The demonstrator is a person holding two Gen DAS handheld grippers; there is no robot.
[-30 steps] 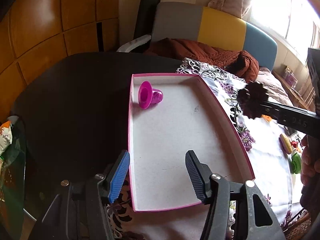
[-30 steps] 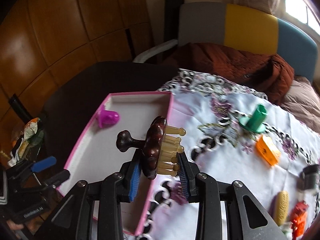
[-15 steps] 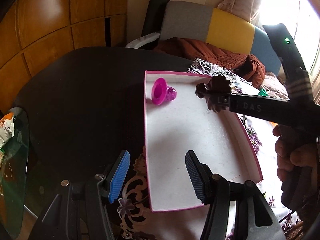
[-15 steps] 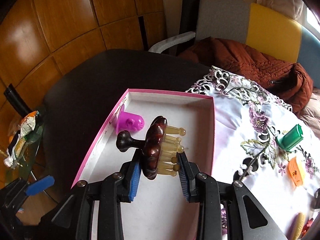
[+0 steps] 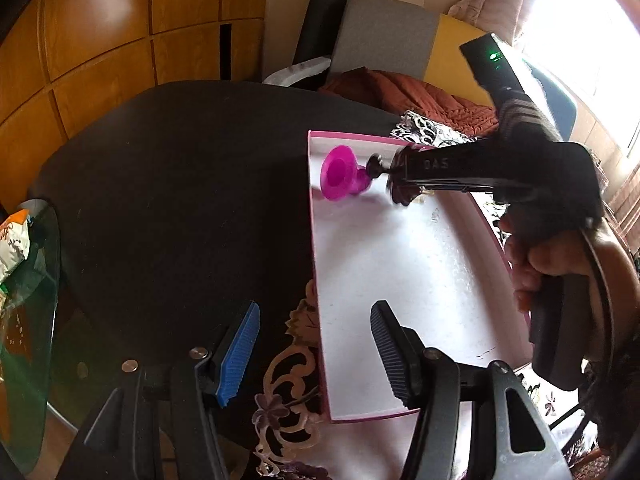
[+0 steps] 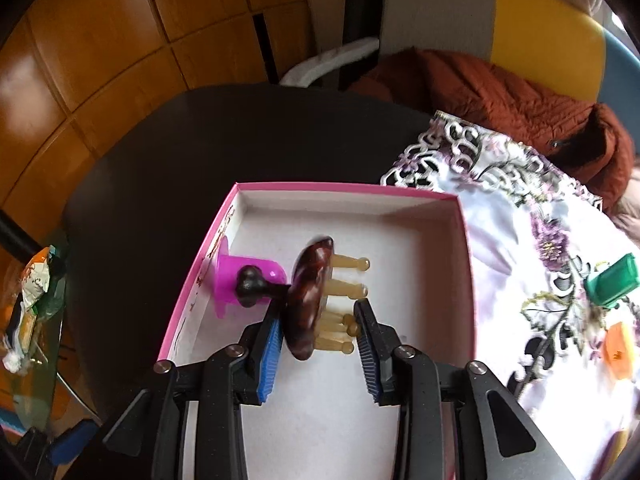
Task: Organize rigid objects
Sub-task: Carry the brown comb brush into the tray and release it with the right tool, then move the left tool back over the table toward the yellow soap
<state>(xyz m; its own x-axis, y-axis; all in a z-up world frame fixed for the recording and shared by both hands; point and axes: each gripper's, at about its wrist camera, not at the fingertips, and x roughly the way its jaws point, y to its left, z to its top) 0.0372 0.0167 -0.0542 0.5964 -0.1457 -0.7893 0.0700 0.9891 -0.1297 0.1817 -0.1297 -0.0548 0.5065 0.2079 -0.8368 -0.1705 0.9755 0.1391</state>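
1. The right gripper (image 6: 316,336) is carrying a dark wooden massage brush (image 6: 310,300) between its jaws, which are opening; the blue pad on the left is touching the brush's disc, while the pad on the right is standing just clear of the pale pegs
2. The brush is tilting slightly, its knobbed handle pointing toward the left of the frame and its pegs toward the right, and it is sitting low over the white floor of the pink-rimmed box (image 6: 464,264)
3. The handle's knob is overlapping a magenta funnel-shaped piece (image 6: 240,276) that is lying in the box against its left wall
4. The left gripper (image 5: 316,344) is hovering with its jaws wide apart and nothing between them, straddling the box's near left edge at the bottom of the frame
5. A hand (image 5: 560,256) is gripping the right tool at the right edge of the left wrist view
6. The box is resting partly on a floral cloth (image 6: 520,240) and the dark table (image 5: 180,200)
7. A green piece (image 6: 612,280) and an orange piece (image 6: 620,348) are lying on the cloth at the far right
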